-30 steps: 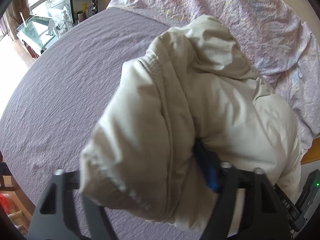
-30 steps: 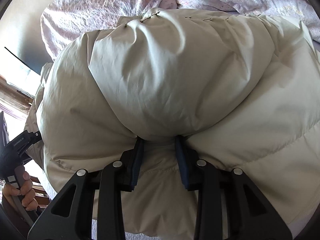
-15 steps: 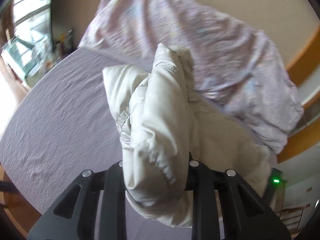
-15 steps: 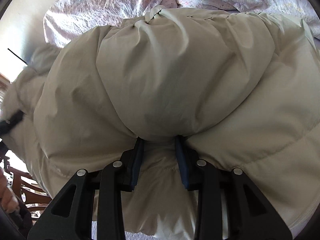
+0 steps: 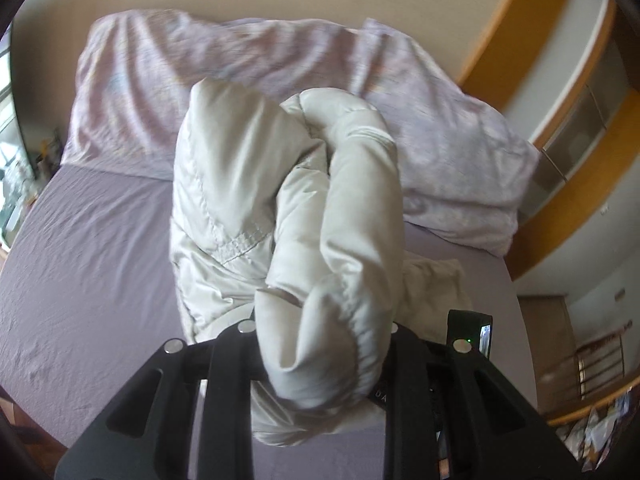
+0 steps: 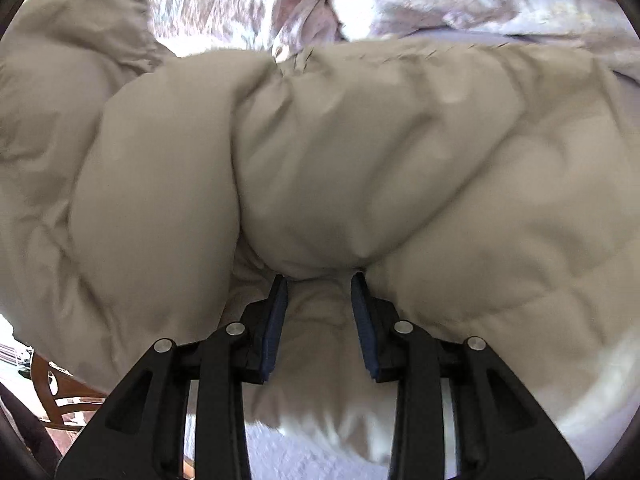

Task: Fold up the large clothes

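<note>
Bed (image 5: pixel 80 248): left tongs (image 5: pixel 320 344) now clamp raised jacket (image 5: pixel 340 208); right tongs (image 6: pixel 319 280) still clamp it.

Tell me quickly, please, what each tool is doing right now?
Left tool: closed on a bunched sleeve of the puffy jacket.
Right tool: closed on a fold of the same jacket.

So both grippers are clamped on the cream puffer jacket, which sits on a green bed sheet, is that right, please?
Not quite: the bed sheet is lilac, not green, as the left wrist view shows. Both the left gripper and the right gripper are indeed clamped on the cream puffer jacket.
</note>
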The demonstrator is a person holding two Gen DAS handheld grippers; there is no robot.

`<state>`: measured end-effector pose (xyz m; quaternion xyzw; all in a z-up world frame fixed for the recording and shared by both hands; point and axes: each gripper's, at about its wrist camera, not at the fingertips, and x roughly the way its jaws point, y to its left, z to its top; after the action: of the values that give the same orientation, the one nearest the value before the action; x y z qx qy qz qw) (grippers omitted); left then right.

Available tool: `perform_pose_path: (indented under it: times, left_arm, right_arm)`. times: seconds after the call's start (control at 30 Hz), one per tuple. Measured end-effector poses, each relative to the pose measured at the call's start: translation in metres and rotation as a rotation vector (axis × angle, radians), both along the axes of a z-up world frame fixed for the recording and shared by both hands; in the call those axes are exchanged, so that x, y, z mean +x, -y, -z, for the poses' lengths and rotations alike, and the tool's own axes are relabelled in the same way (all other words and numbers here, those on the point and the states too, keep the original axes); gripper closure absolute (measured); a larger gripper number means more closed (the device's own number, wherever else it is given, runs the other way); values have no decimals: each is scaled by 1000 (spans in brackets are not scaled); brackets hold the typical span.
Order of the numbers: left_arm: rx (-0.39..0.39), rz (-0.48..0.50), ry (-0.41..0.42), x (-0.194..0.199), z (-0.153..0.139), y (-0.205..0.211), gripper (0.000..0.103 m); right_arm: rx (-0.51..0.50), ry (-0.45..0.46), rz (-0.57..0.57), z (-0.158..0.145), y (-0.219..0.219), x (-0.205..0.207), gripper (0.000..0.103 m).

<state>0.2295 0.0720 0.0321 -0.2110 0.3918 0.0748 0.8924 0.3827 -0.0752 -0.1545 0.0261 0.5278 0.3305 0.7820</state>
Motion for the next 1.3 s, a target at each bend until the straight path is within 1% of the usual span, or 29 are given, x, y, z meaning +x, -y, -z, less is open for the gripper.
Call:
perform_pose_path:
  times: [0.07, 0.13, 0.17, 0.43, 0.77, 0.87, 1.0, 1.17, 1.23, 1.27, 1.3]
  left_arm:
    - [1, 32, 1, 7, 0, 20, 80]
    - [0, 59, 0, 14, 1, 35, 80]
    - [3, 82, -3, 19, 2, 49, 80]
    - [17, 216, -47, 47, 22, 122, 80]
    - [18, 362, -133, 74, 56, 199, 80]
    - [26, 406, -164, 79, 69, 221, 80]
    - [45, 453, -188, 85, 82, 245, 79]
    - [61, 495, -219, 91, 95, 263, 78]
    - [72, 508, -229, 93, 96, 270, 76]
    - [81, 519, -229, 93, 96, 272, 73]
    - [88, 527, -228, 93, 94, 273, 68]
  right_arm:
    - [11, 25, 15, -6, 16, -1, 68]
    - [20, 55, 41, -13, 39, -1, 68]
    - [23, 68, 59, -15, 52, -1, 67]
    - [7, 93, 174, -14, 123, 1, 66]
    - [12, 76, 317, -3, 196, 6, 66]
    - [3, 58, 374, 5, 219, 7, 63]
    - [-2, 32, 442, 15, 245, 8, 63]
    - [0, 12, 510, 23, 270, 9, 63]
    - [2, 7, 531, 24, 277, 9, 63]
    - [2, 6, 541, 25, 280, 10, 63]
    - [2, 5, 549, 25, 283, 11, 63]
